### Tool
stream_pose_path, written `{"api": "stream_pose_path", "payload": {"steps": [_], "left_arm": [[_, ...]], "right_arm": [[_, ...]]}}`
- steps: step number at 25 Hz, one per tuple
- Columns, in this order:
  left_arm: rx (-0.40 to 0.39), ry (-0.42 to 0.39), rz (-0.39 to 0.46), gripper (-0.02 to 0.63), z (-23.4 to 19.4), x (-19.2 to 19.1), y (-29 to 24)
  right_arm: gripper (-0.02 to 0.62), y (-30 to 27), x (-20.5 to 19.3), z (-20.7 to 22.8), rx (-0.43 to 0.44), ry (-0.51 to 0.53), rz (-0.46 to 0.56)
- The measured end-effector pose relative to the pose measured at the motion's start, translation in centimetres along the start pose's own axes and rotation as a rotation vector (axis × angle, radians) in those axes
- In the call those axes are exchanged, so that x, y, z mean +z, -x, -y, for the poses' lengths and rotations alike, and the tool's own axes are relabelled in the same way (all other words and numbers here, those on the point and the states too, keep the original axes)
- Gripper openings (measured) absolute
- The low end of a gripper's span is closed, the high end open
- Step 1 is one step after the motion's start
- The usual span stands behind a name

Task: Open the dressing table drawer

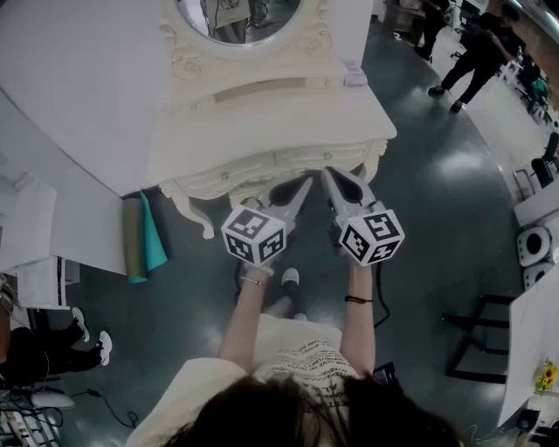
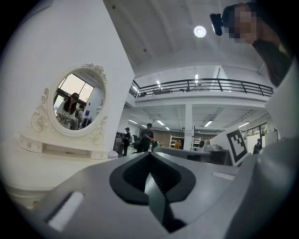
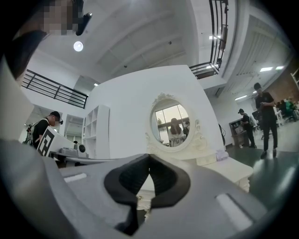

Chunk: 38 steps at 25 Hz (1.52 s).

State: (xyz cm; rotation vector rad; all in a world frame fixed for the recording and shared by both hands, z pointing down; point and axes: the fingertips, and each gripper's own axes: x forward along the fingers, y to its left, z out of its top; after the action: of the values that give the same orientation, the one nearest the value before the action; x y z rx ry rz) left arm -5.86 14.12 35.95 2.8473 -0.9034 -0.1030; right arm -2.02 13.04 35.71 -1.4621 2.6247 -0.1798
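Observation:
The cream dressing table (image 1: 262, 113) with its oval mirror (image 1: 240, 22) stands ahead of me. Its carved drawer front (image 1: 288, 161) is closed along the near edge. My left gripper (image 1: 307, 182) and right gripper (image 1: 327, 173) hover side by side just before that front, tips close together, touching nothing. In the left gripper view the left gripper (image 2: 149, 153) is shut and empty, with the mirror (image 2: 79, 100) off to the left. The right gripper (image 3: 148, 156) is likewise shut and empty, and its view looks at the mirror (image 3: 172, 122) and the tabletop (image 3: 229, 169).
Teal and olive rolled mats (image 1: 144, 240) lean by the table's left leg. A white partition (image 1: 61, 113) runs along the left. A small box (image 1: 354, 77) sits on the tabletop. A black frame (image 1: 480, 336) stands at right, and people (image 1: 476, 57) walk beyond.

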Motion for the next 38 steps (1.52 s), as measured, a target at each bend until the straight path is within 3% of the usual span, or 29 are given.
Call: {"api": "stream_pose_path", "payload": {"steps": [18,38], "left_arm": [[-0.046,0.033,-0.03,-0.001,-7.4,0.3,-8.8],[-0.089,0.068,-0.048,0.0,-12.2,-0.3,-13.9]], "right_arm": [[0.003,-8.0,-0.8,7.9,-0.035,-0.012,-0.057],[0.003,-12.3,-1.3,13.3,-0.086,-0.015,-0.08]]}}
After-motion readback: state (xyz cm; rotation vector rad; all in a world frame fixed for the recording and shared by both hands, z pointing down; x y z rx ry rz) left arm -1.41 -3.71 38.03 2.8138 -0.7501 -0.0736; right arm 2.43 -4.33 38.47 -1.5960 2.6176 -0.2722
